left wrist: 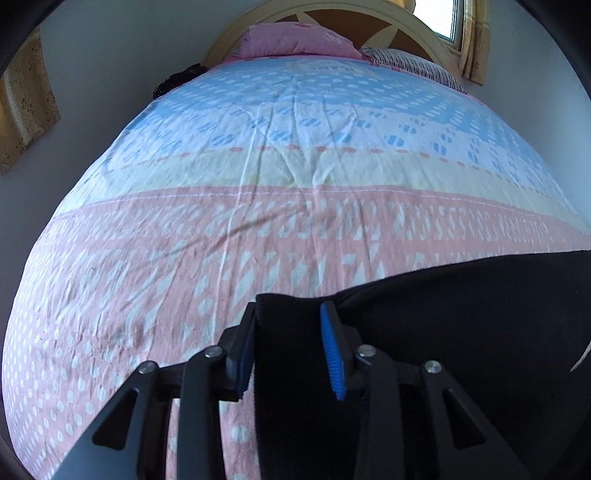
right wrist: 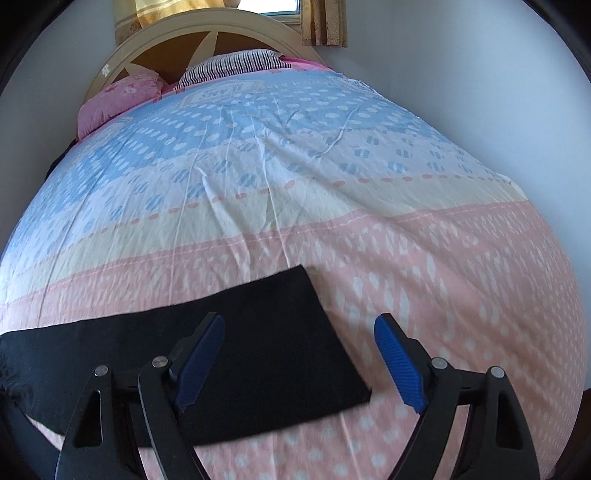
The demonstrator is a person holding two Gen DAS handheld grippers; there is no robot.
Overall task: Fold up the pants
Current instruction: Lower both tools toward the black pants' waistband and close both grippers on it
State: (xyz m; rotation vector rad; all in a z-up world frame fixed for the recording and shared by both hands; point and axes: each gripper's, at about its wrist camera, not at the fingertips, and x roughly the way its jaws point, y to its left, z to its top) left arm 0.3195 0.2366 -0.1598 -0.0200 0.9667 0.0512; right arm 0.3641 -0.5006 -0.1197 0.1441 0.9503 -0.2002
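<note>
Black pants lie across the near, pink part of the bed. In the left wrist view my left gripper has its blue-padded jaws partly closed around the pants' left end, with the black fabric filling the gap between them. In the right wrist view the pants stretch from the left edge to a square right end. My right gripper is open, just above that right end; its left finger is over the fabric, its right finger over the bedspread, holding nothing.
The bedspread is pink, yellow and blue with white dots, and wrinkled. A pink pillow and a striped pillow lie at the curved headboard. Walls flank the bed; a curtained window is behind the headboard.
</note>
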